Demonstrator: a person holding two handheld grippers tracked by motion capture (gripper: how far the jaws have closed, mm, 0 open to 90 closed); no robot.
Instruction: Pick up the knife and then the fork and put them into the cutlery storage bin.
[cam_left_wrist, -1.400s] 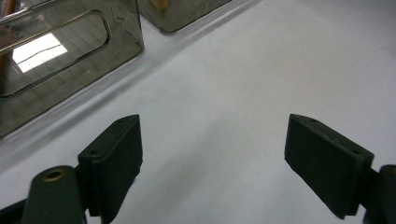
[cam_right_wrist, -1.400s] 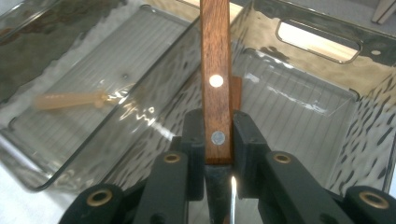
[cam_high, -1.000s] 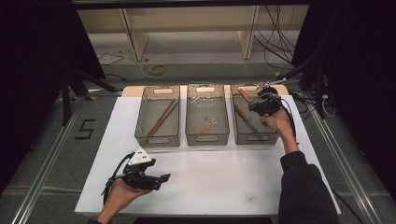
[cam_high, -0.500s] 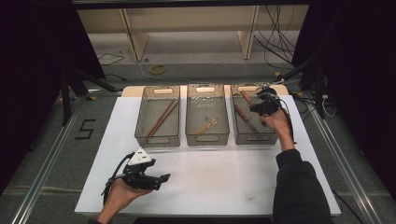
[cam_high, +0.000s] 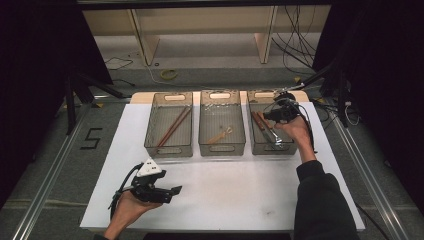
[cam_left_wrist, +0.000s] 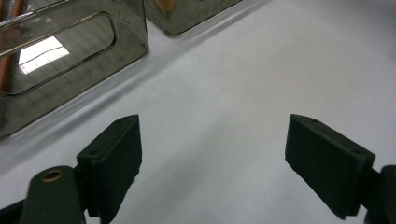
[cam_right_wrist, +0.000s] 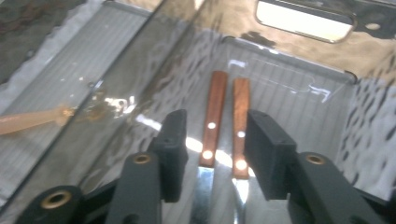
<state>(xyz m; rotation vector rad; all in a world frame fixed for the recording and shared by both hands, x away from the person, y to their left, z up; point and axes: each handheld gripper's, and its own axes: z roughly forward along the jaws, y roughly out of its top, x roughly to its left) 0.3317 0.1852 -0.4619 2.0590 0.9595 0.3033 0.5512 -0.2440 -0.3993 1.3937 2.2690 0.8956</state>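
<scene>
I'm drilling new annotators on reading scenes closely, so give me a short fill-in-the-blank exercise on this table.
1. The number of clear bins in a row on the white table is ____.
2. The right gripper hangs over two knives with handles made of ____.
3. The chopsticks lie in the ____ bin of the row.
4. The left gripper has its jaws ____, with nothing between them.

Missing words: three; wood; left; open
</scene>
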